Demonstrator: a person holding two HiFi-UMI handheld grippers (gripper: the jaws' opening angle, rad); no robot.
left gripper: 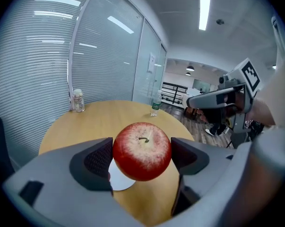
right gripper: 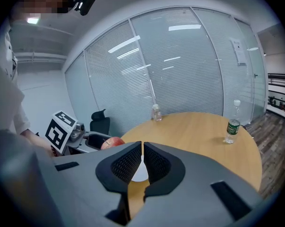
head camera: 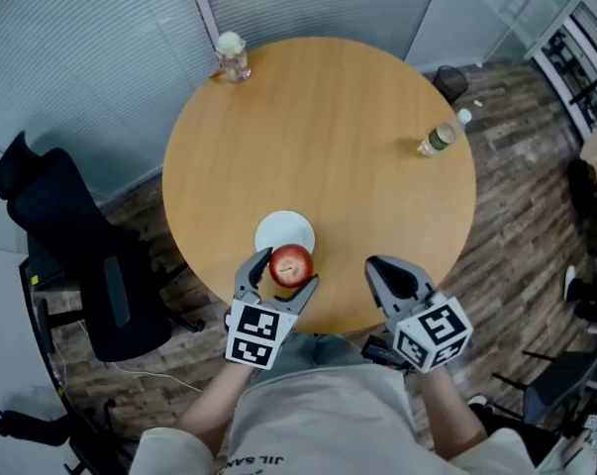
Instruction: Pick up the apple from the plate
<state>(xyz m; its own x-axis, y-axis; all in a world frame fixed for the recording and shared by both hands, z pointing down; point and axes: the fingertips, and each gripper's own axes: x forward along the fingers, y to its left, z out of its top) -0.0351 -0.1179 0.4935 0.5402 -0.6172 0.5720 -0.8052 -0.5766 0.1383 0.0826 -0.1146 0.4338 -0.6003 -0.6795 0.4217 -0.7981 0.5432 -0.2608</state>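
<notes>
A red apple [head camera: 291, 264] [left gripper: 142, 151] is clamped between the jaws of my left gripper [head camera: 285, 266] [left gripper: 142, 156], held just above the near edge of the white plate [head camera: 281, 231] [left gripper: 118, 178]. The apple [right gripper: 112, 143] and the left gripper's marker cube [right gripper: 61, 129] also show at the left of the right gripper view. My right gripper [head camera: 382, 270] [right gripper: 142, 162] hovers over the table's near edge, to the right of the apple, with its jaws closed together and nothing between them. The plate [right gripper: 139, 173] is bare.
The round wooden table [head camera: 338, 137] carries a small jar [head camera: 232, 56] at the far left edge and a clear water bottle [head camera: 442, 137] at the right. A black office chair [head camera: 75, 250] stands to the left of the table. Glass walls with blinds lie beyond.
</notes>
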